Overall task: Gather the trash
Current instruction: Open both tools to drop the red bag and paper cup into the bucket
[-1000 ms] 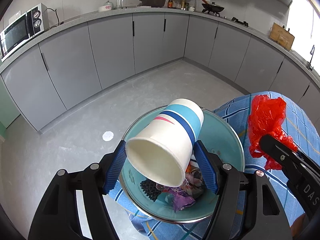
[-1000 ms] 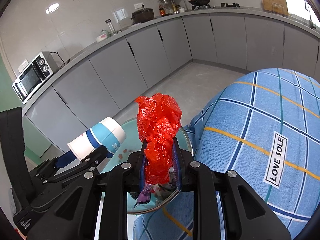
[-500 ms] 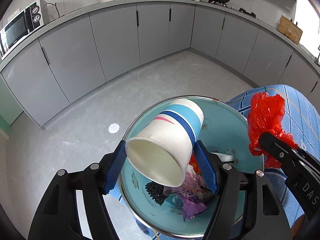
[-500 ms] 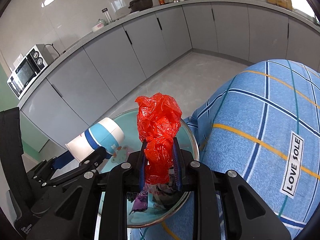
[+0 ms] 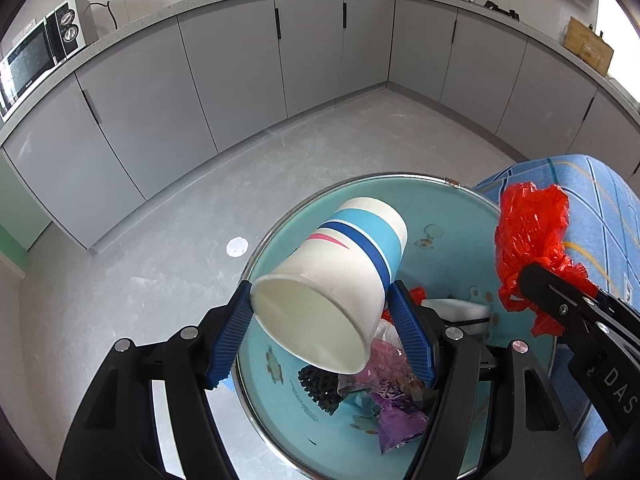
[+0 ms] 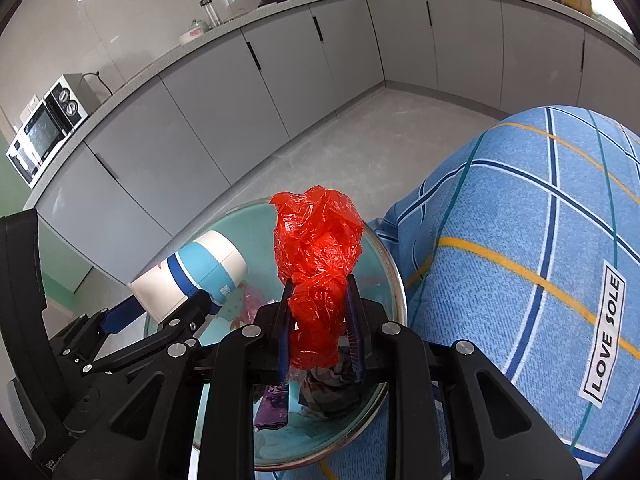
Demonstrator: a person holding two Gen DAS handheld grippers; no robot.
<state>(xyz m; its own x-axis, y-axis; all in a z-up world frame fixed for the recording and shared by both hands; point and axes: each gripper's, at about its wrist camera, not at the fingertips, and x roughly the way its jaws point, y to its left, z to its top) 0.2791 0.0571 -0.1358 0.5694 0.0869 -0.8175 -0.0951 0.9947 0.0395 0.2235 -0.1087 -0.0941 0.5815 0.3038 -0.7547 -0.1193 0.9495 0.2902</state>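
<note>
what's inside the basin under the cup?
Inside the basin, below the paper cup: purple wrapper, black lump, clear plastic, white block, red scraps. The cup and the left tool cover the middle; its contents are hidden.

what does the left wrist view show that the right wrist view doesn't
Only the left wrist view: the paper cup's open mouth facing the camera, a white round spot on the floor, and a white block and a black lump in the basin.

Only the right wrist view: the LOVE SOLE label on the blue checked cloth, and the right gripper seen head-on, shut on the red plastic bag.

Both: cup, red bag, the teal basin holding trash, grey cabinets, microwave.
</note>
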